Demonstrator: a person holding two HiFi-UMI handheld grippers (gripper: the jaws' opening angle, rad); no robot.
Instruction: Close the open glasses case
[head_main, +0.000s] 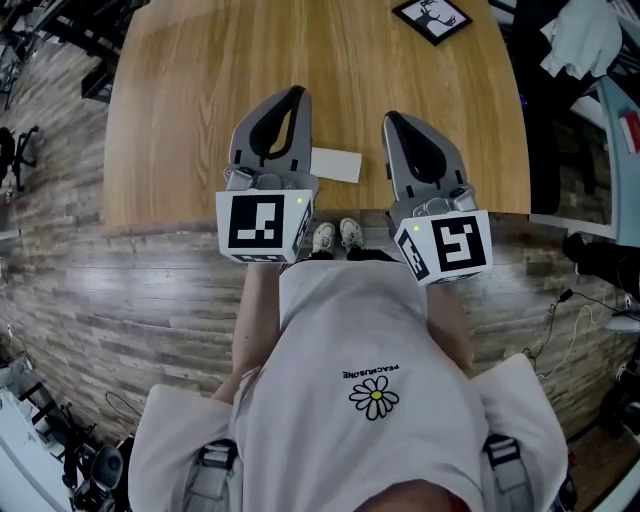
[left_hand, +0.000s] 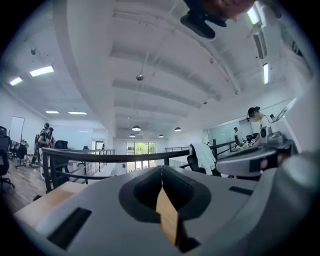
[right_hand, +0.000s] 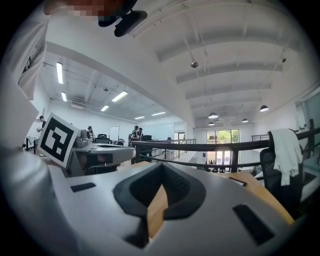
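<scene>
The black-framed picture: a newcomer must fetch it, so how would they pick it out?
Start at the wooden table and look to its far side, toward the right. The black-framed picture lies flat there, turned askew. Its dark frame sets it apart from the plain white rectangle lying near the front edge.

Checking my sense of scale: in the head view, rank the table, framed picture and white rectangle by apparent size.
table
framed picture
white rectangle
The last two look close, and the left gripper hides part of the rectangle, so unsure.
</scene>
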